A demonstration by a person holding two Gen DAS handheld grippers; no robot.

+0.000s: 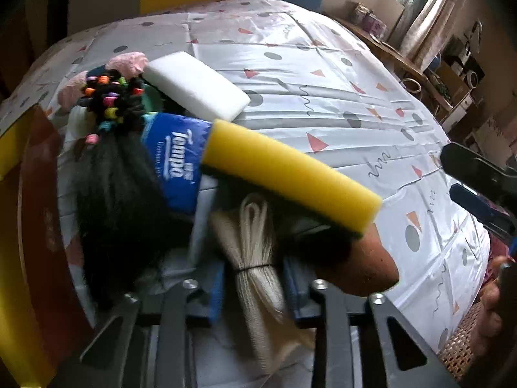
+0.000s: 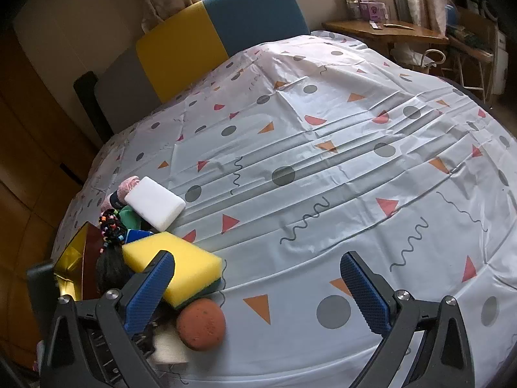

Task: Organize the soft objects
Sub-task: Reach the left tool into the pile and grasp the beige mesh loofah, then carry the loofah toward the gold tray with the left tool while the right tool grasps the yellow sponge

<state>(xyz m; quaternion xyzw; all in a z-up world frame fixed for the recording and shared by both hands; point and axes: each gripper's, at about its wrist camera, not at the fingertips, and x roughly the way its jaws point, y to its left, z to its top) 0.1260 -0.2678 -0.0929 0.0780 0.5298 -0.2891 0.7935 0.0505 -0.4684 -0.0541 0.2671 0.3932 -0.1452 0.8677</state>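
A heap of soft things lies at the left of the patterned tablecloth. It holds a yellow sponge, a white foam block, a blue Tempo tissue pack, a black hairpiece with bright beaded ties, a pink fluffy piece and a round brown sponge. My left gripper is shut on a tied bundle of cream hair strands under the yellow sponge. My right gripper stands open above bare cloth, right of the heap.
A yellow and teal chair back stands behind the table. At the far right is a wooden side table with small boxes. A yellow and red object sits off the table's left edge. A hand shows at the right.
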